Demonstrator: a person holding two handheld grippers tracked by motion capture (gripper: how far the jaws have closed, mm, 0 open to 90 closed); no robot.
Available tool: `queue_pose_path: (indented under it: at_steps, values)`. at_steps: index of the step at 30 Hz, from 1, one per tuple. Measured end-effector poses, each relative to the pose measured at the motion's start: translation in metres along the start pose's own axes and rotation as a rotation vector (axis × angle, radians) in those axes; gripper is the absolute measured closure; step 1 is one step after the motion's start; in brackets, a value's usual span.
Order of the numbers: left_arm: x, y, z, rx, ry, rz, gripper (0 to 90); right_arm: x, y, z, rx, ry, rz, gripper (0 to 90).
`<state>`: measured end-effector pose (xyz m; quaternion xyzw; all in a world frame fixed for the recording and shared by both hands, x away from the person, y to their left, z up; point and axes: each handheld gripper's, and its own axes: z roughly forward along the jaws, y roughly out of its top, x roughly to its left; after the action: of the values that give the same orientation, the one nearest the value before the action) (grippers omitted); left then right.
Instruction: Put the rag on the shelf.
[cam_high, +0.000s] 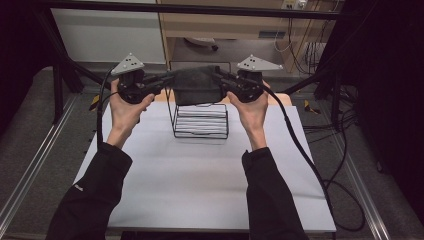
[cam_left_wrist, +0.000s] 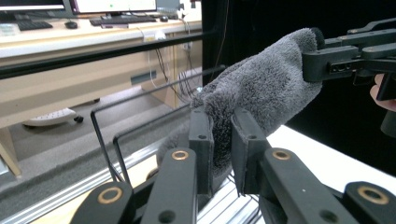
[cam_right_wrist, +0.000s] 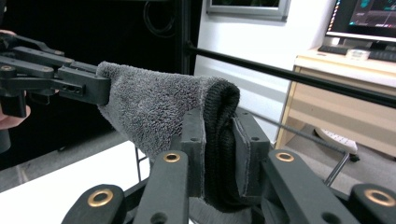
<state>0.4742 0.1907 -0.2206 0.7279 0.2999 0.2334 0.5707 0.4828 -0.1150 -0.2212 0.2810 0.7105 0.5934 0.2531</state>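
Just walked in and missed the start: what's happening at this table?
A person holds a grey towel stretched between two grippers, the left gripper clamped on one end and the right gripper on the other. The towel hangs just above a black wire rack standing on the white table.

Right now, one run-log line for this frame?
left tongs: shut on grey towel | right tongs: shut on grey towel | towel: held stretched over wire rack | table: white

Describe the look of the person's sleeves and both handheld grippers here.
Black long sleeves. The left gripper and right gripper are black, each topped by a grey three-cornered plate and trailing a black cable; brass-coloured pivots show on the linkages behind the flat black fingers.
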Motion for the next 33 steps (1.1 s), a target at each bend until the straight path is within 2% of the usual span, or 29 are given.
queue_pose_path:
  at_steps: [6,8,10,13,16,18,20,25,30,33]
  values:
    - [-0.003,0.001,-0.004,0.052,-0.003,-0.013,76.8,0.001,-0.006,-0.002,0.003,0.014,0.001,76.7]
    - [-0.003,0.006,-0.010,0.078,0.001,-0.017,74.0,0.002,-0.007,-0.003,0.005,0.016,-0.003,76.7]
    - [-0.003,0.009,-0.013,0.083,0.009,-0.020,71.7,0.002,-0.007,-0.003,0.004,0.016,-0.010,76.7]
    - [-0.002,0.020,-0.021,0.063,0.015,-0.032,72.1,0.003,-0.008,-0.003,0.003,0.015,-0.014,76.6]
    - [-0.001,0.032,-0.023,0.069,0.038,-0.029,72.9,0.003,-0.009,-0.003,0.005,0.018,-0.021,76.5]
    - [0.001,0.038,-0.021,0.079,0.049,-0.028,77.8,0.004,-0.010,-0.003,0.002,0.019,-0.025,76.2]
    - [0.001,0.042,-0.018,0.085,0.033,-0.047,82.0,0.004,-0.011,-0.004,0.002,0.020,-0.029,75.9]
    - [-0.001,0.044,-0.003,0.135,0.019,-0.041,88.3,0.005,-0.012,-0.005,0.005,0.023,-0.053,75.1]
    - [-0.005,0.039,0.008,0.188,0.011,-0.025,89.7,0.006,-0.013,-0.005,0.014,0.025,-0.067,74.3]
    - [-0.006,0.036,0.008,0.198,0.001,-0.030,89.7,0.006,-0.013,-0.005,0.022,0.026,-0.069,73.6]
